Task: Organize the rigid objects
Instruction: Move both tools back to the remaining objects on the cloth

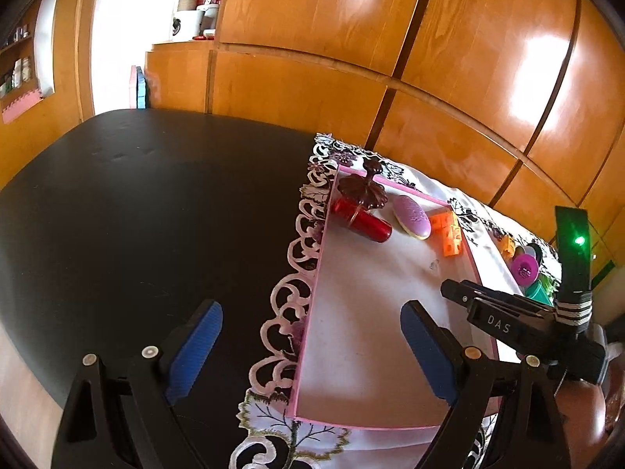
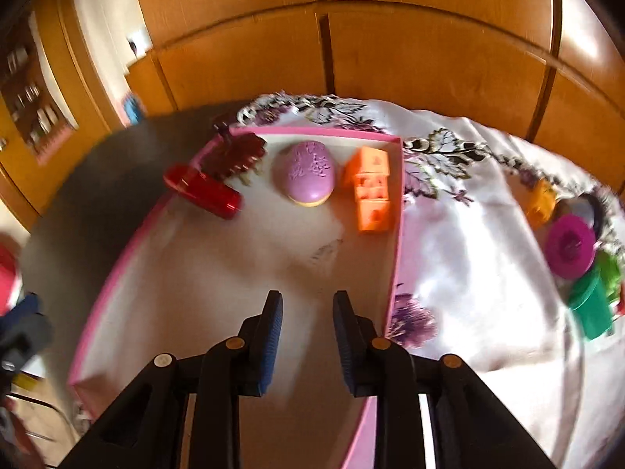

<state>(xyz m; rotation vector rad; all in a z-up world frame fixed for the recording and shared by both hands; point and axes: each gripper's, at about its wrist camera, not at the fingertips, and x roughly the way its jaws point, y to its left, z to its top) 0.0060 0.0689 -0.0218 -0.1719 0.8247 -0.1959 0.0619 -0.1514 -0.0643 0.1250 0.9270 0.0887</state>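
Note:
A shallow pink-rimmed tray (image 1: 316, 293) lies on an embroidered white cloth (image 2: 468, 254). At its far end lie a red cylinder (image 2: 203, 191), a dark brown flower-shaped piece (image 2: 238, 152), a purple oval (image 2: 304, 172) and a row of orange blocks (image 2: 371, 191). My right gripper (image 2: 308, 301) hovers over the tray's near right part, fingers nearly together, nothing between them. My left gripper (image 1: 308, 336) stands wide open and empty over the tray's left rim. The right gripper (image 1: 449, 287) also shows at the tray's right side in the left wrist view.
Right of the tray on the cloth sit a small orange piece (image 2: 541, 201), a magenta round lid (image 2: 570, 250) and a green cup (image 2: 590, 308). A black tabletop (image 1: 136, 215) spreads to the left. Wooden cupboard doors (image 1: 390, 58) stand behind.

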